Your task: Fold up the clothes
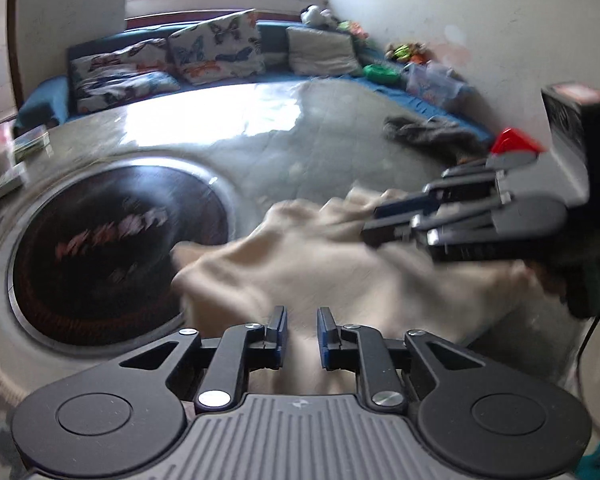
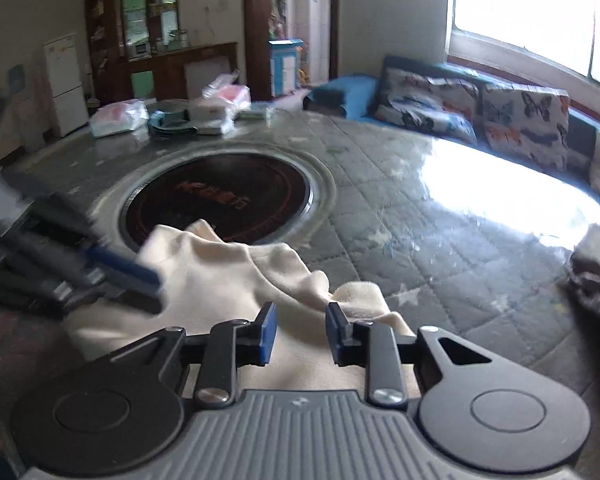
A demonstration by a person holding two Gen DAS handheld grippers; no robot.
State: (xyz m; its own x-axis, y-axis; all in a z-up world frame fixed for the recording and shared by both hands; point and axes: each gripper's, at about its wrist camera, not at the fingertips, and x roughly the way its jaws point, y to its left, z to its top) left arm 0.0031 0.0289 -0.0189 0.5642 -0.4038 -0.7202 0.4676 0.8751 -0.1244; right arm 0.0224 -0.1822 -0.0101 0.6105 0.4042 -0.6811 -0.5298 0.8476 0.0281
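Observation:
A cream garment [image 1: 320, 256] lies crumpled on the quilted table cover, partly over the rim of a round dark cooktop. It also shows in the right wrist view [image 2: 228, 276]. My left gripper [image 1: 302, 332] is open just above the garment's near edge, nothing between its fingers. My right gripper [image 2: 300, 332] is open over the garment's right part, also empty. The right gripper shows in the left wrist view [image 1: 384, 224] at the right, blurred, over the cloth. The left gripper shows blurred in the right wrist view [image 2: 148, 288] at the left.
The round black cooktop [image 1: 112, 248] is set into the table at the left. A grey garment [image 1: 432, 136] lies at the table's far right edge. Bags and boxes [image 2: 180, 116] sit at the far side. A blue sofa with butterfly cushions [image 1: 216, 52] runs behind.

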